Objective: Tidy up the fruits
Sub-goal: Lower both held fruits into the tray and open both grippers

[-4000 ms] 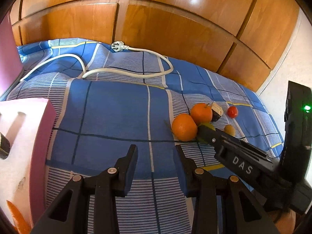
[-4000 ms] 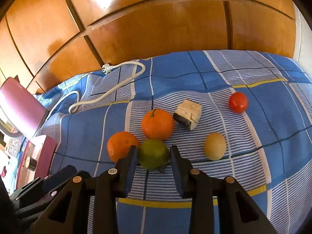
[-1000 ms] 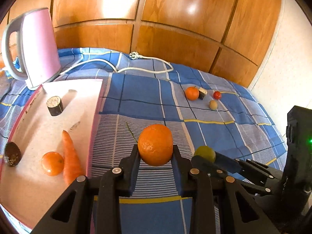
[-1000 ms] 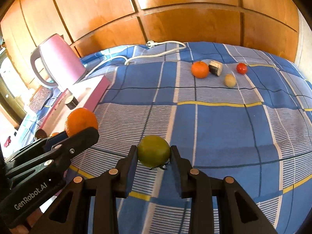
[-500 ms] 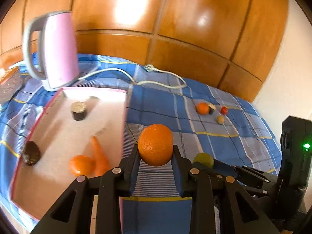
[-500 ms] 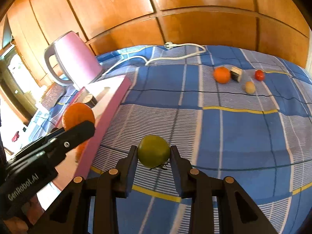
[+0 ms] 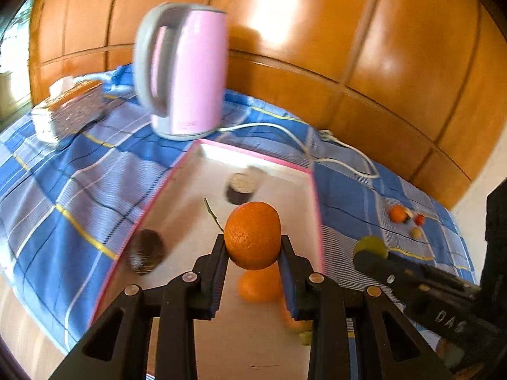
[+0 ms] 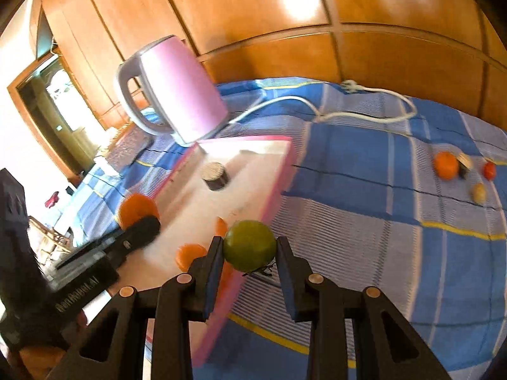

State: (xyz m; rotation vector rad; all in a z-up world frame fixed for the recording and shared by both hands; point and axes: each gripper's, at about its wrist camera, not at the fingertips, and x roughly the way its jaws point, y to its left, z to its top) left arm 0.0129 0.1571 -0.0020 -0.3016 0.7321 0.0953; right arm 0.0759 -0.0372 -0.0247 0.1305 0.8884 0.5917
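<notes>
I'm mid-carry: left tongs clamp an orange above the tray, right tongs clamp a lime at its edge; next, lower and release.

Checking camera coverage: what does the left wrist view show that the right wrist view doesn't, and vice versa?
Left wrist only: the dark avocado in the pink tray, and the orange seen fully, clamped in the left gripper.

Right wrist only: the doorway at far left, and the green fruit seen fully, clamped in the right gripper.

Both: pink kettle, tray, dark cylinder, white cord, fruits left on the blue plaid cloth.
</notes>
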